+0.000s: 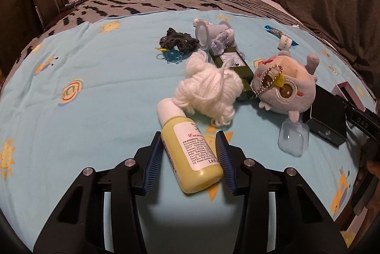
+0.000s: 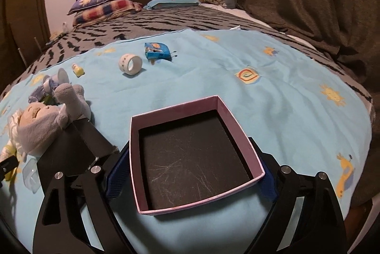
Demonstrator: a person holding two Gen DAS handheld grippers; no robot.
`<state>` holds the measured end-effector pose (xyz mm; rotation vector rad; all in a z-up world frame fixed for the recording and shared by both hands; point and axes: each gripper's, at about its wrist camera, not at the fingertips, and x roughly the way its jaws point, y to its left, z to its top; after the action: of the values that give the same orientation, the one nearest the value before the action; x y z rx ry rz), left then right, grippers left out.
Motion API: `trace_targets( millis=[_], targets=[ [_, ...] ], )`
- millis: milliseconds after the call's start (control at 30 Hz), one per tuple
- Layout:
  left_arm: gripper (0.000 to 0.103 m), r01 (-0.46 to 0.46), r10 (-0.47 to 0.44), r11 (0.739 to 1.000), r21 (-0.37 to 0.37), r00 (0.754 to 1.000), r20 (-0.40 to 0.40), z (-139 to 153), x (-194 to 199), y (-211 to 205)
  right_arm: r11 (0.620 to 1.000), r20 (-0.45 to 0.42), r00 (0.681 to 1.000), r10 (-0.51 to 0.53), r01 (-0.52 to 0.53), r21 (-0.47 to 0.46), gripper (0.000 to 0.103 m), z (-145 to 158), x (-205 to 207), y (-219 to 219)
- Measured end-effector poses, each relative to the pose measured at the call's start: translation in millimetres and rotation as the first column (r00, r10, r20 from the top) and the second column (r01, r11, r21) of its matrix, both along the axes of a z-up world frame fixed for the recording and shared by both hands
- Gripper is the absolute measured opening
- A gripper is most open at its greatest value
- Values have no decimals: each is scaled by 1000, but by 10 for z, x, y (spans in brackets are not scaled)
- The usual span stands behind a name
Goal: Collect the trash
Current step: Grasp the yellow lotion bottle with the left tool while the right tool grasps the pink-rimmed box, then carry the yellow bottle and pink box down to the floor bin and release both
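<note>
Two grippers work over a light-blue sheet [image 1: 71, 125] spread on a bed. The left gripper [image 1: 190, 154] has its blue pads against both sides of a small yellow bottle [image 1: 190, 154] lying on the sheet, white cap pointing away. Just beyond the bottle lie a bundle of white yarn [image 1: 209, 90], a green bottle [image 1: 235, 64] and a grey plush toy [image 1: 285, 87]. The right gripper [image 2: 190, 170] stands wide around an open pink box [image 2: 197, 154] with a dark, scratched floor; its pads sit at the box's side walls, but firm contact cannot be told. Farther off lie a roll of white tape [image 2: 130, 64] and a blue wrapper [image 2: 158, 52].
</note>
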<state>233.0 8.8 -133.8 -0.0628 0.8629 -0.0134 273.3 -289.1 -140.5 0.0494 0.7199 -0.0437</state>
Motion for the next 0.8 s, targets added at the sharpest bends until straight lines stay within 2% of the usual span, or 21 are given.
trace_targets(
  millis=[167,600,800],
  targets=[
    [29,7,-6,1000,-12,1000,20,68,-245,57,1000,10,999,-30,30,-4,89,49,-251,-88],
    [29,134,-132,991,-22,988,78,144,-1184,-114,999,50,999,2,-5,52,89,221,-1355,-53],
    [29,202,-199,979,-38,977,70,79,-1656,-263,997,31,999,40,-42,69,89,133,-1853,57]
  ],
)
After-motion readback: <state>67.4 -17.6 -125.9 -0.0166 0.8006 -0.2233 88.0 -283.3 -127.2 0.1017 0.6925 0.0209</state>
